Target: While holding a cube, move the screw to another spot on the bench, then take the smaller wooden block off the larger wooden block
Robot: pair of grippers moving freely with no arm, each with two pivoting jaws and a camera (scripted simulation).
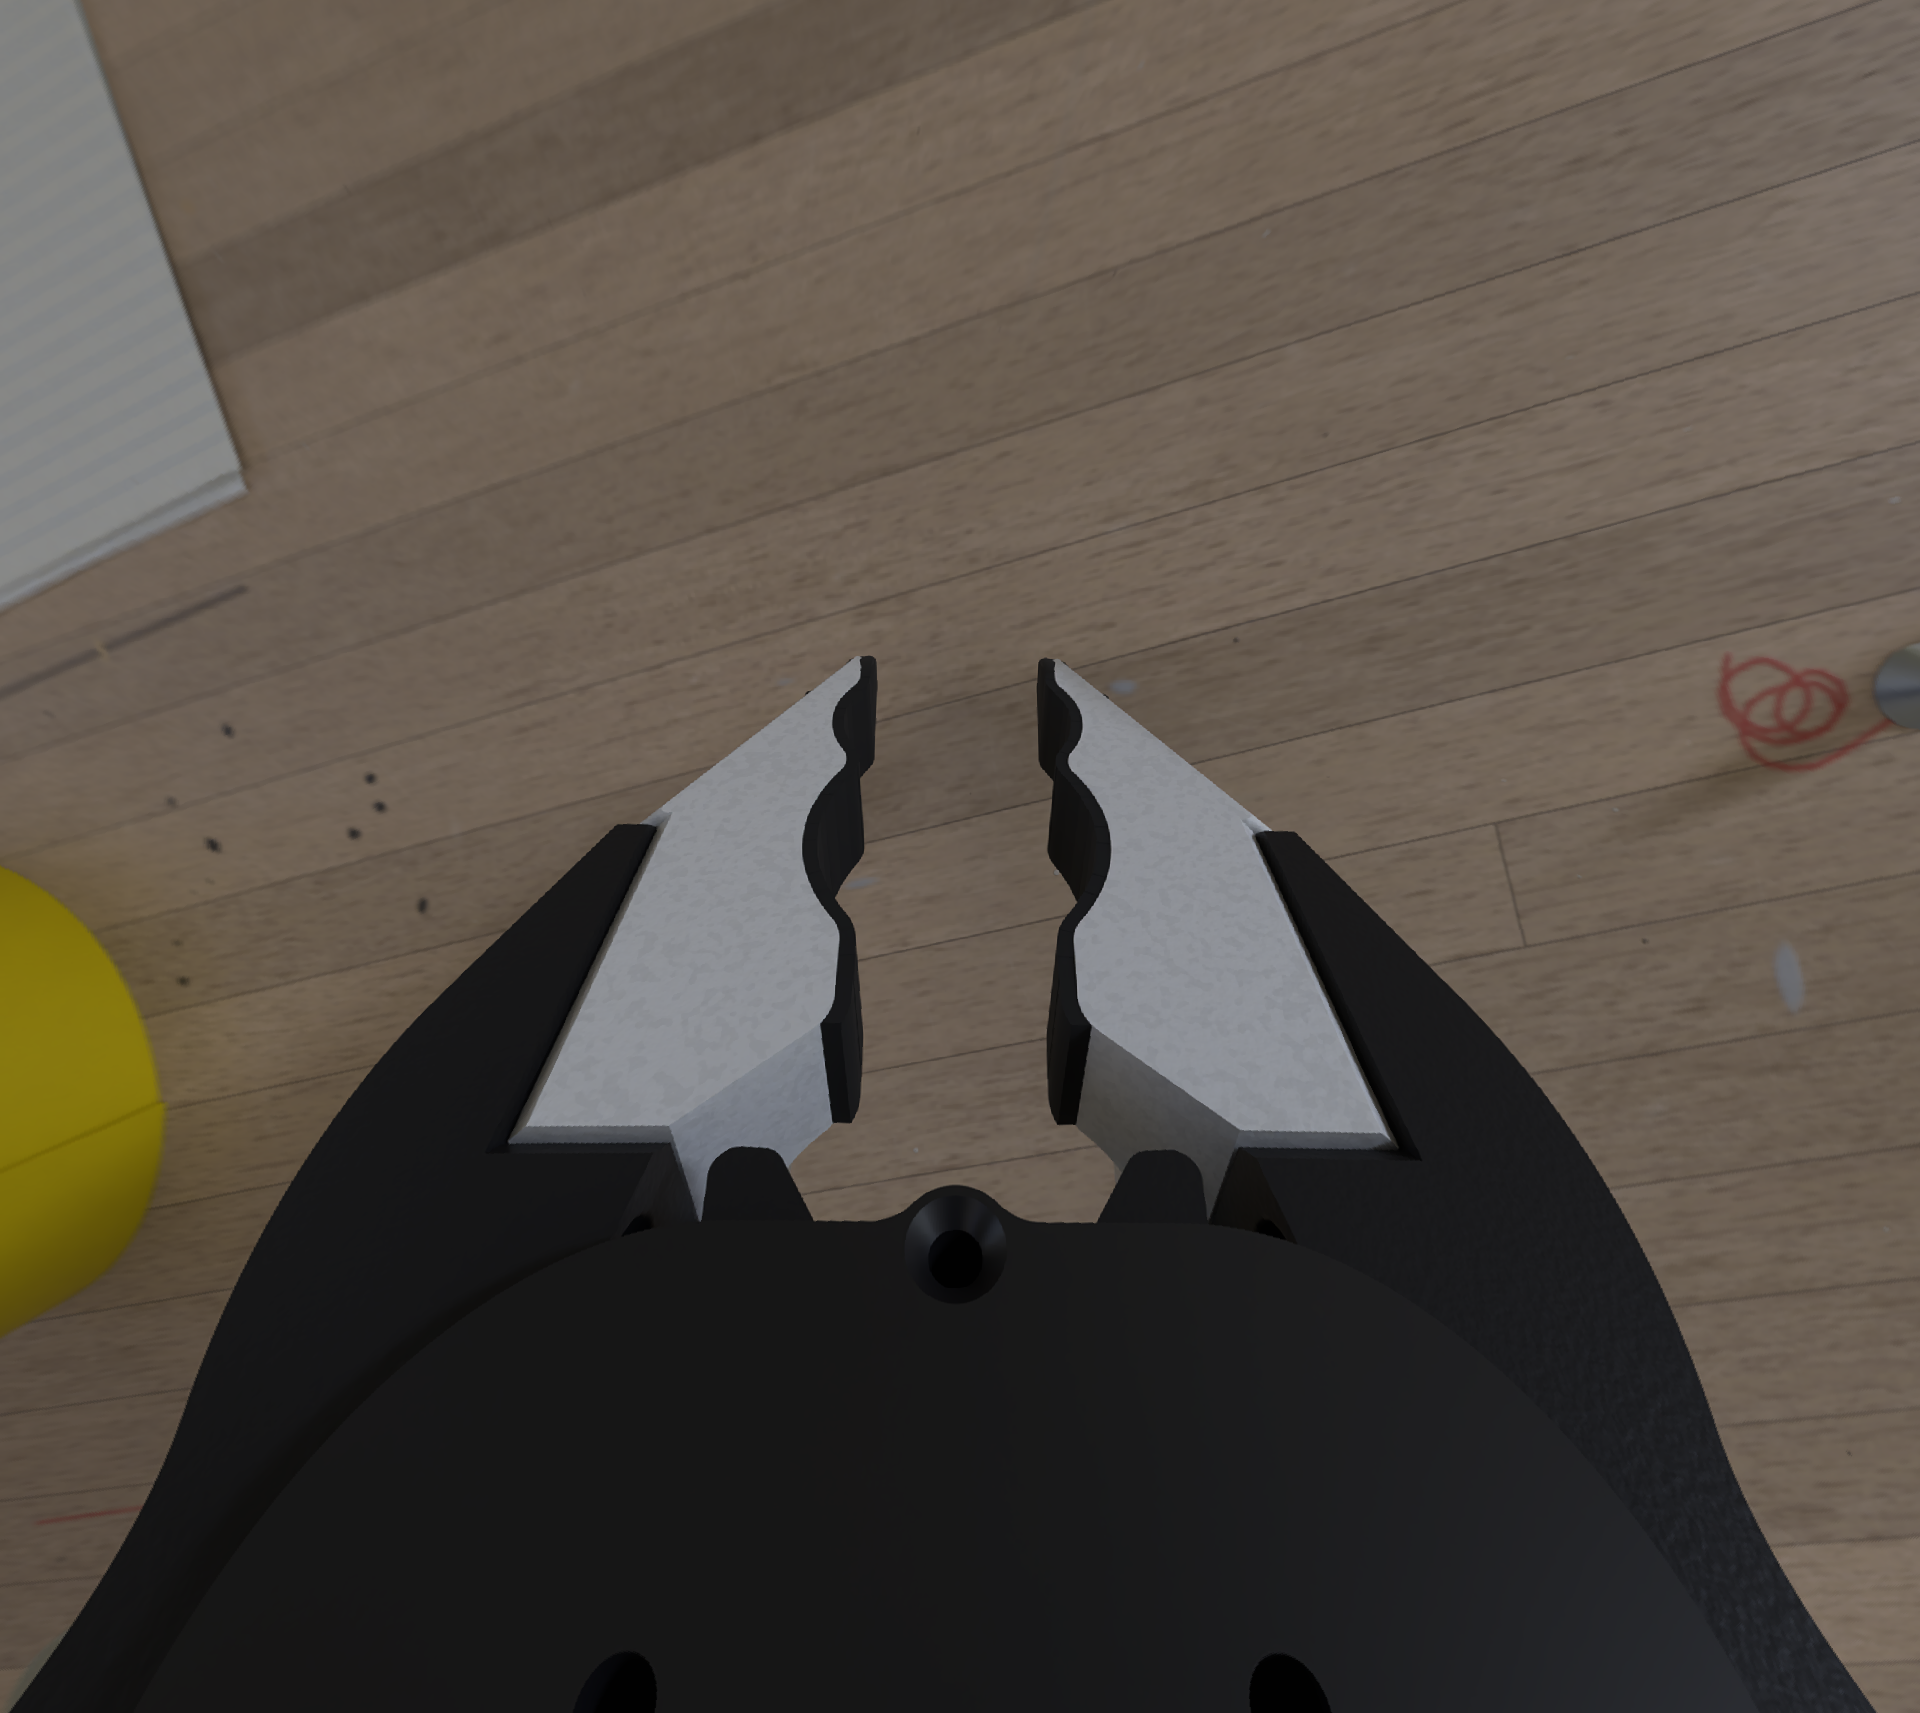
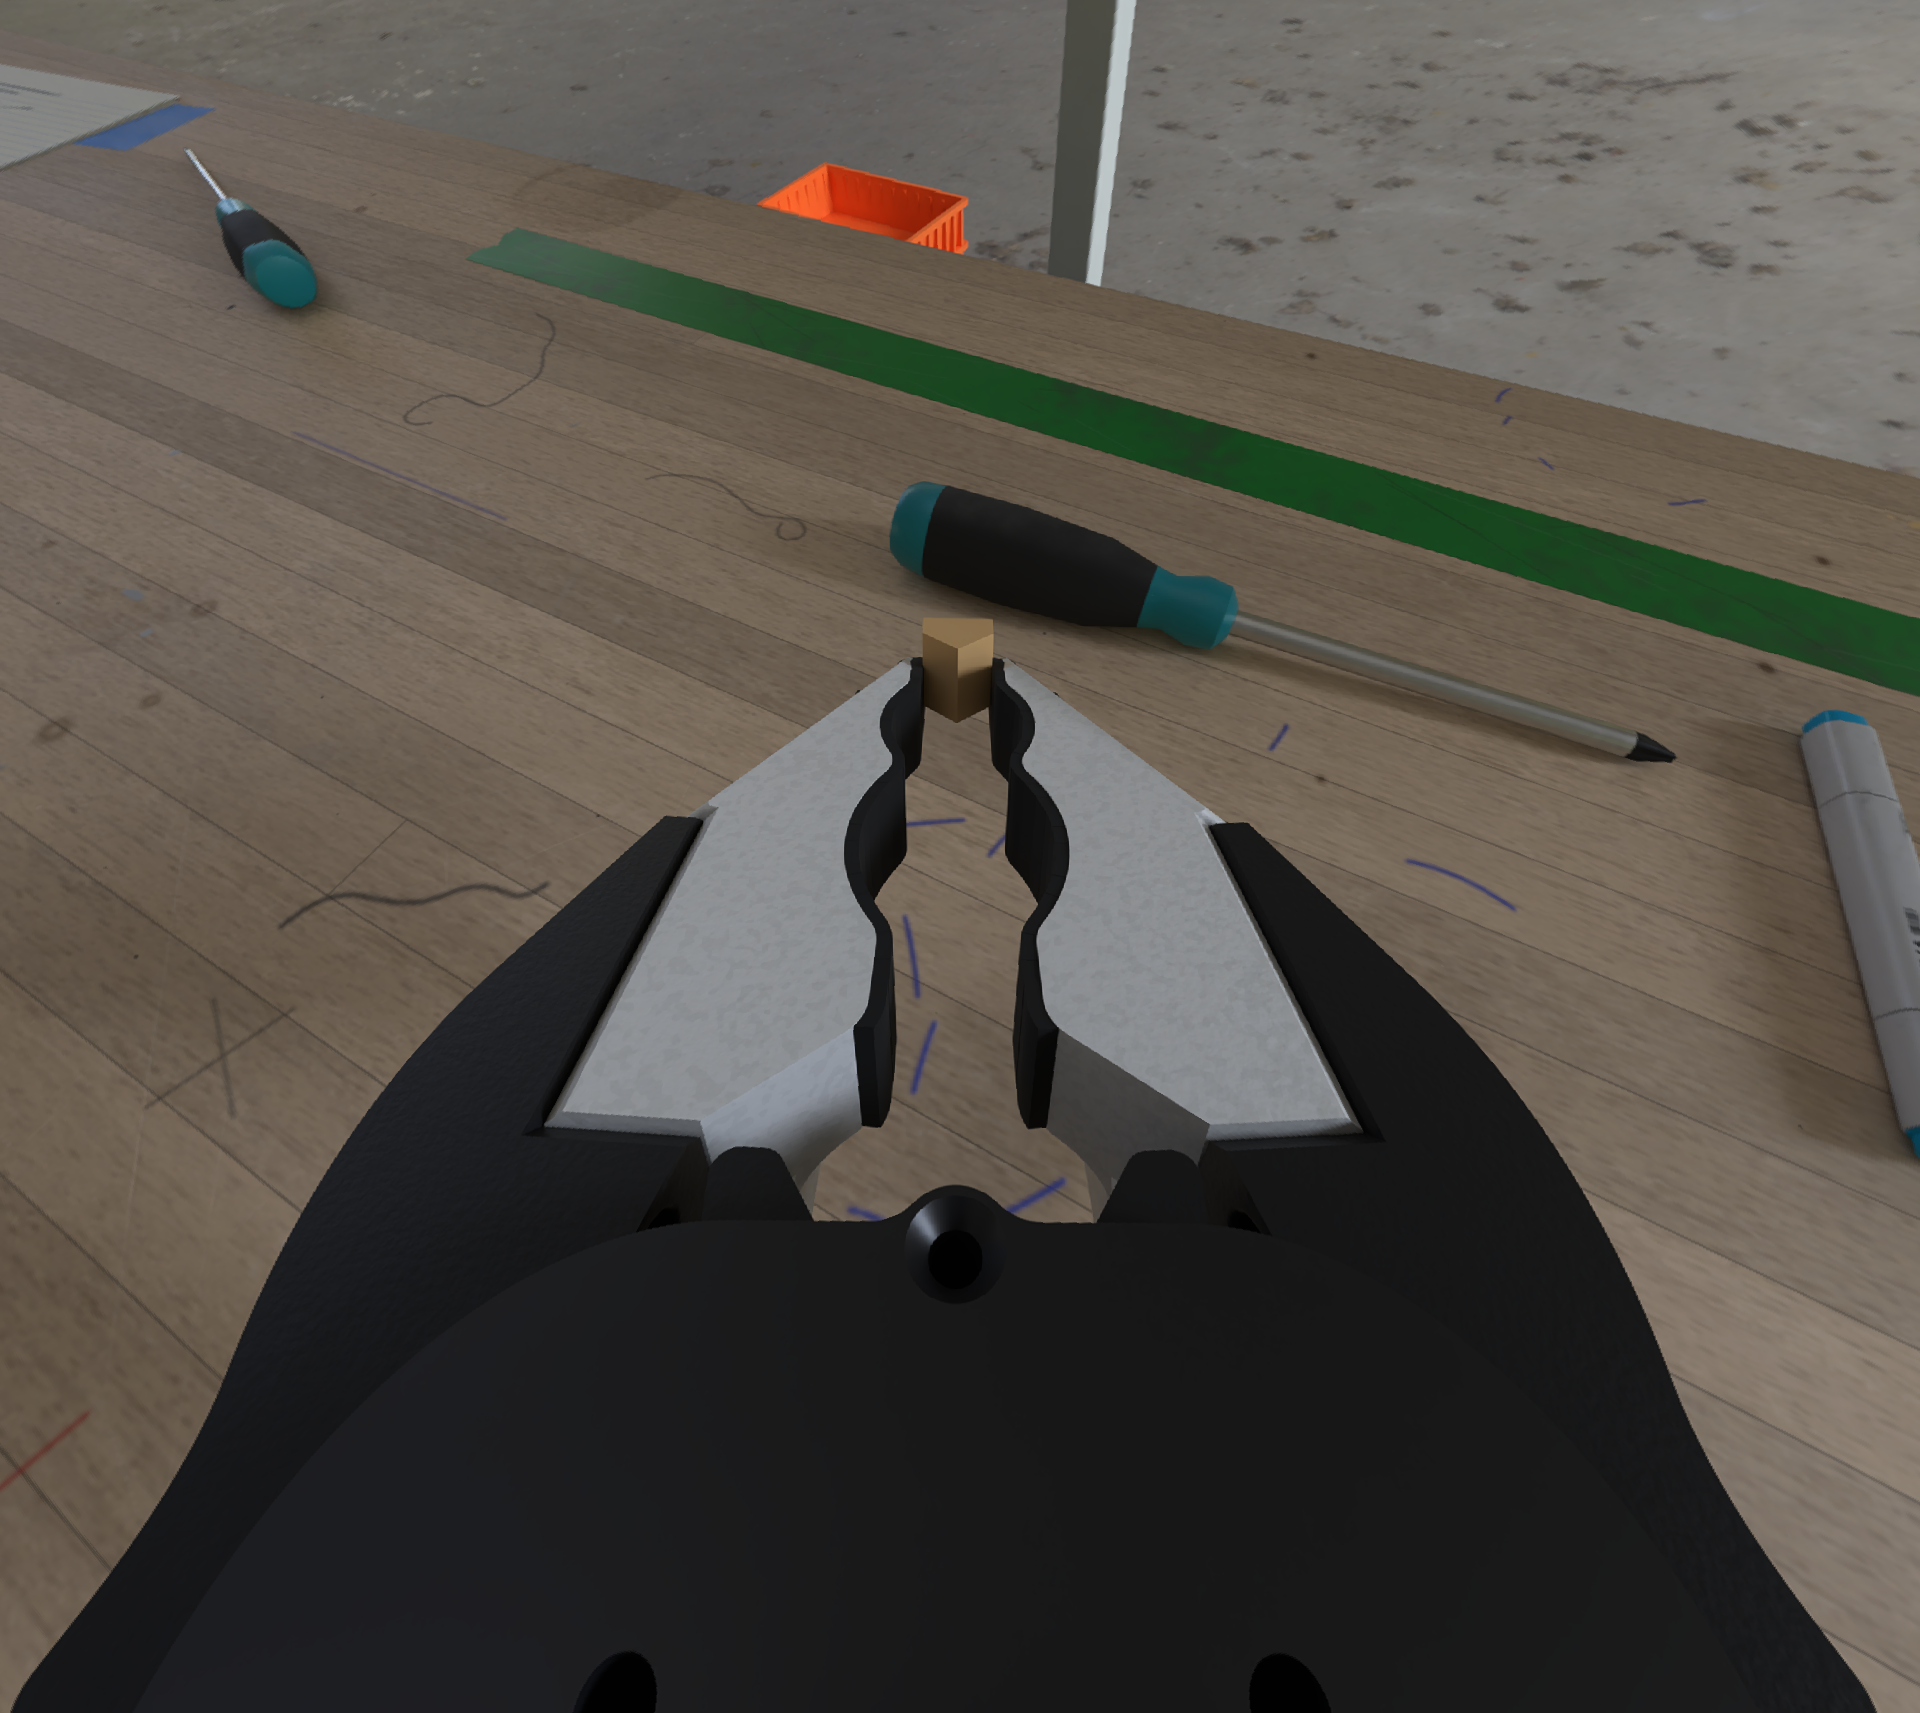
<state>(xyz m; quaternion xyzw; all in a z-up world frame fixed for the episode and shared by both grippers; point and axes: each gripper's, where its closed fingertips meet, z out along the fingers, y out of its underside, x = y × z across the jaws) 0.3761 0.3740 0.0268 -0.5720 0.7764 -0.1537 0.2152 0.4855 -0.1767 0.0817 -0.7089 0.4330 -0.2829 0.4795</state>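
My right gripper (image 2: pixel 956 682) is shut on a small tan cube (image 2: pixel 954 647), pinched at its fingertips a little above the wooden bench (image 2: pixel 416 624). My left gripper (image 1: pixel 956 676) is open and empty, pointing down at bare bench planks (image 1: pixel 1039 261). A small round grey metal piece (image 1: pixel 1901 689) shows at the right edge of the left wrist view, cut off by the frame; I cannot tell whether it is the screw. No wooden blocks are in either view.
In the left wrist view a yellow rounded object (image 1: pixel 62 1092) lies at the left, a lined paper sheet (image 1: pixel 73 261) at the upper left, and a red thread loop (image 1: pixel 1782 713) at the right. The right wrist view shows a large screwdriver (image 2: pixel 1070 567), a small screwdriver (image 2: pixel 265 250), a marker (image 2: pixel 1870 915), green tape (image 2: pixel 1247 442), an orange crate (image 2: pixel 873 203) and a post (image 2: pixel 1107 32).
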